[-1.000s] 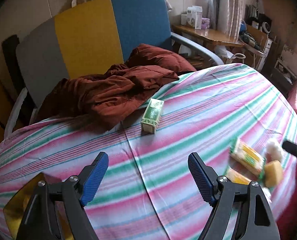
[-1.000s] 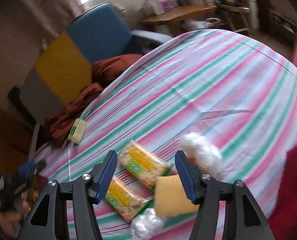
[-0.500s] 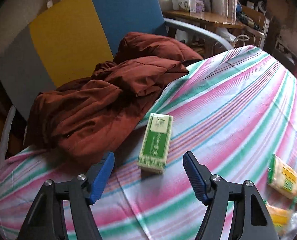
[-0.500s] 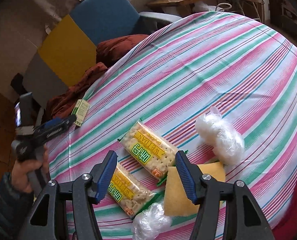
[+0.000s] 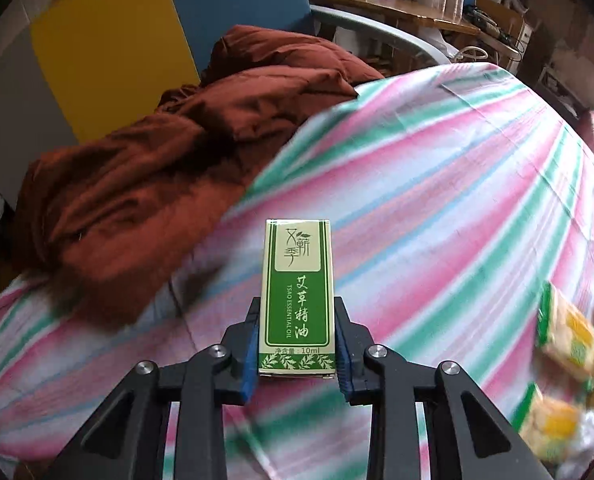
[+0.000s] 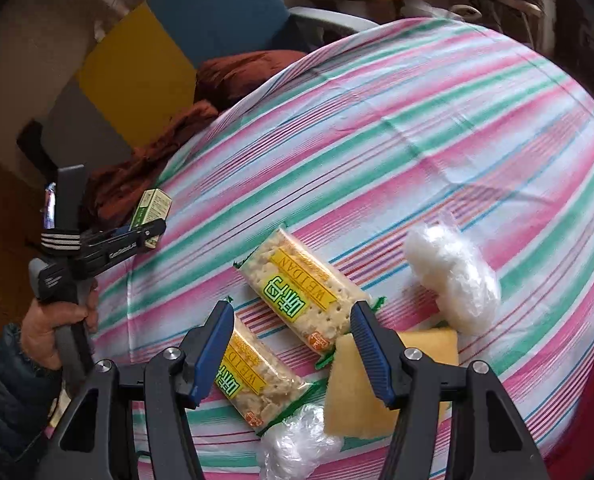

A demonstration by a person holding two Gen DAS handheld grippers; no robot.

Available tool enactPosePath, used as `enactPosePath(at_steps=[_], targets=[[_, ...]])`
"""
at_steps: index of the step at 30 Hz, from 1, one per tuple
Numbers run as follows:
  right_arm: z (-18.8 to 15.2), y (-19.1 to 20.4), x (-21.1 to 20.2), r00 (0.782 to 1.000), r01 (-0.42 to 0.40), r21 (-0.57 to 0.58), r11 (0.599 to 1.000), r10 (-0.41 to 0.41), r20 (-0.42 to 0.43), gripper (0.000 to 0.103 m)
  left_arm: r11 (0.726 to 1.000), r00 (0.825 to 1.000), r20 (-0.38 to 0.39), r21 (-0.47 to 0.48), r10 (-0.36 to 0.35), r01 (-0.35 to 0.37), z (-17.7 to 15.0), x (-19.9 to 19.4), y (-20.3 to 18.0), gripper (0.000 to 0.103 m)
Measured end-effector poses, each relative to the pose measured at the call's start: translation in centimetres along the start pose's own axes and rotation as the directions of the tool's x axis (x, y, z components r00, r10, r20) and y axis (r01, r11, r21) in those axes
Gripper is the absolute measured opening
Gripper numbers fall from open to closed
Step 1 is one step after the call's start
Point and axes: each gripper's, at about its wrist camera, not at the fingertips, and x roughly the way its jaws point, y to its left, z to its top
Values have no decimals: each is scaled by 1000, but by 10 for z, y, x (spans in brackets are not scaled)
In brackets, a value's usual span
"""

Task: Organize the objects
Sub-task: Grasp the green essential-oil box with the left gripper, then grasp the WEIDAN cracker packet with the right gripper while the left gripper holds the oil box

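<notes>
My left gripper [image 5: 296, 338] is shut on a green and cream essential oil box [image 5: 296, 296], its blue pads pressed on both long sides. In the right wrist view the same box [image 6: 153, 210] sits in the left gripper [image 6: 147, 232] at the table's left edge. My right gripper [image 6: 293, 336] is open and empty above two cracker packets [image 6: 301, 288] [image 6: 253, 380]. A yellow sponge [image 6: 393, 380] lies under its right finger. A white plastic bundle [image 6: 453, 276] lies to the right, a smaller one [image 6: 301, 444] at the front.
A striped pink, green and white cloth [image 5: 437, 184] covers the round table. A rust-brown jacket [image 5: 145, 188] drapes over the table's far left edge and onto a yellow and blue chair [image 5: 145, 32]. A cluttered wooden desk [image 5: 397, 4] stands behind.
My left gripper moved forward to the green box and closed on it. My right gripper stayed open over the cracker packets, shifting only slightly.
</notes>
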Motion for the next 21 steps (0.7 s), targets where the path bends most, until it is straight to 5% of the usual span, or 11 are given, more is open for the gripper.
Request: enactPosePath(at_steps=[9,14,18,21], targets=[[23,39,42,978,124,-350,928,-174,-114,67,996,999,24,-84,-35,37,-36,-44,5,31],[23,36,71,967,129,-395,910,-204,-155,66,994,995,63,-81,-71,76,-50,-79,-1,31],[20,34,75,968,136,-425,895,-212,-136,51,992,992,94,-82,-84,92,-60,-110,-9,31],[20,33,72,970,142,-427,893,-211,-118,49,991,987,127,-87,-95,106,-65,-129,-12,31]])
